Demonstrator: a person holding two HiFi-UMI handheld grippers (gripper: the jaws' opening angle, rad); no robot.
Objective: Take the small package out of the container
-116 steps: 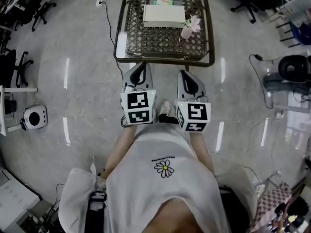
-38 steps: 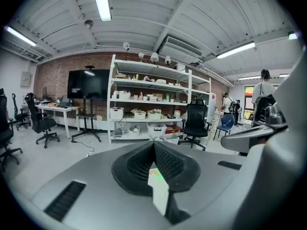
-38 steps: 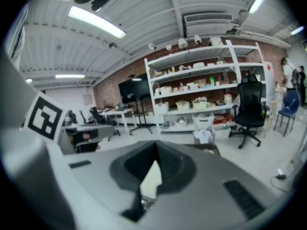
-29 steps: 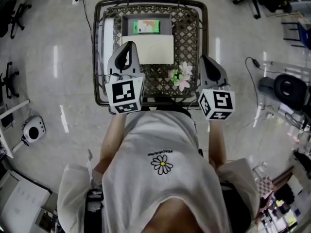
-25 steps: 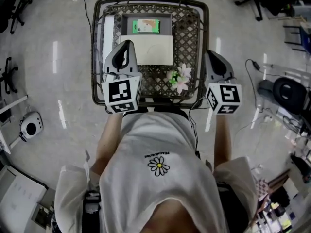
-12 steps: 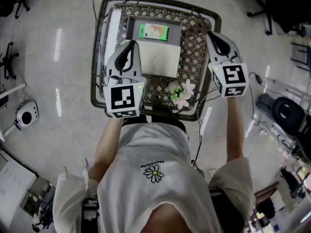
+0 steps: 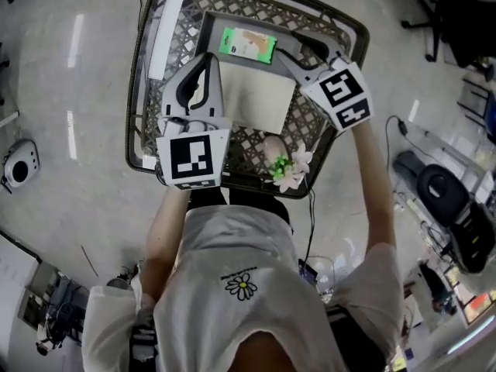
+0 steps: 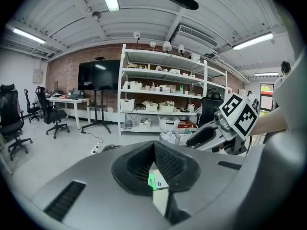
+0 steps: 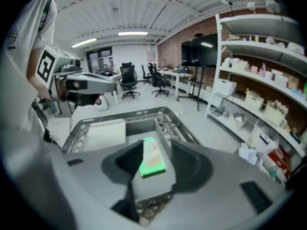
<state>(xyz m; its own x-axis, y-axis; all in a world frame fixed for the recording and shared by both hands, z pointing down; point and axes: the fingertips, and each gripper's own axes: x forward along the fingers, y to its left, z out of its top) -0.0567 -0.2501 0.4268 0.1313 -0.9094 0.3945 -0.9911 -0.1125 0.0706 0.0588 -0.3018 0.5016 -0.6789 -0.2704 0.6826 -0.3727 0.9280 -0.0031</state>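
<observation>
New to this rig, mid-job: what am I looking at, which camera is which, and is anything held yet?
No robot arm: a person holds a two-jaw gripper in each hand. The top-down picture is from a head camera; the other two cameras ride on the grippers, looking along their jaws. A wire basket holds a grey container with the small green package inside, a cream box and flowers beside it. The right gripper is opening its jaws; the package shows between them, ungripped. The left gripper is shut, empty.
</observation>
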